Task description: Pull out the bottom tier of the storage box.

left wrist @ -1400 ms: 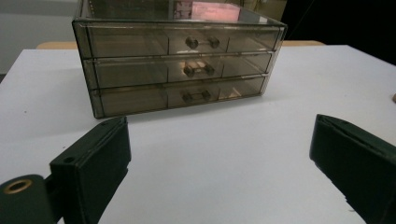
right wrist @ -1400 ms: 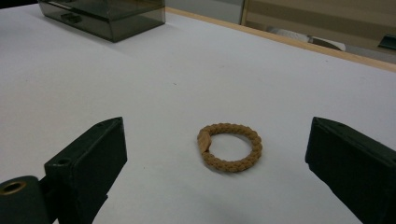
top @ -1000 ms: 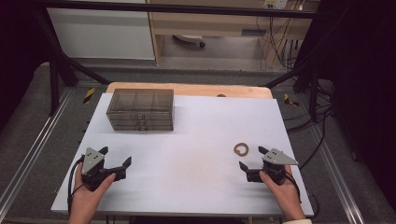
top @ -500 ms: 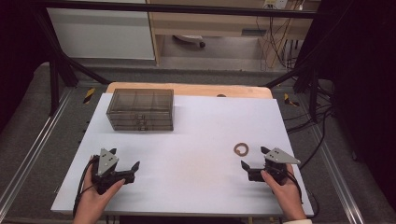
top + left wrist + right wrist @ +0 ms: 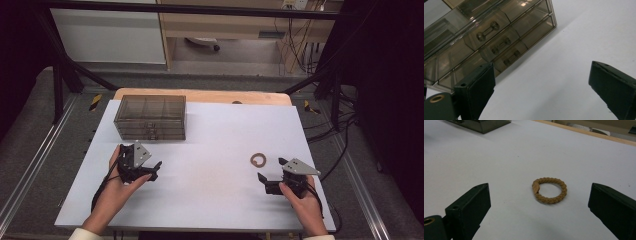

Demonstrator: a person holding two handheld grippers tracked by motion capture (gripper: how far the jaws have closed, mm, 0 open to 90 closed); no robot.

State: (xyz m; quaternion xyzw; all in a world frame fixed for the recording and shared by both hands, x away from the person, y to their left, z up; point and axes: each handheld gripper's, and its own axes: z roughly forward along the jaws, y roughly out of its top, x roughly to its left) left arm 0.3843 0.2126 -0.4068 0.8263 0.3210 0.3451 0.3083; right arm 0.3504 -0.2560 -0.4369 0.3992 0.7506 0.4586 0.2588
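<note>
White table (image 5: 210, 145), both hands low, left gripper (image 5: 146, 170) tilted toward drawer box (image 5: 150, 117)

A white table (image 5: 215, 150) carries it all, a strip of bare wood along its far edge. Far left sits a smoky clear drawer box (image 5: 150, 117), three drawers stacked. Near right, well apart from it, a braided tan ring (image 5: 258, 160) lies flat.

Drawer box (image 5: 150, 117) near the worktop's (image 5: 215, 135) far left corner, braided ring (image 5: 258, 160) toward the right edge, left claw (image 5: 149, 169) just before the box, right claw (image 5: 270, 174) just before the ring, both well apart.
</note>
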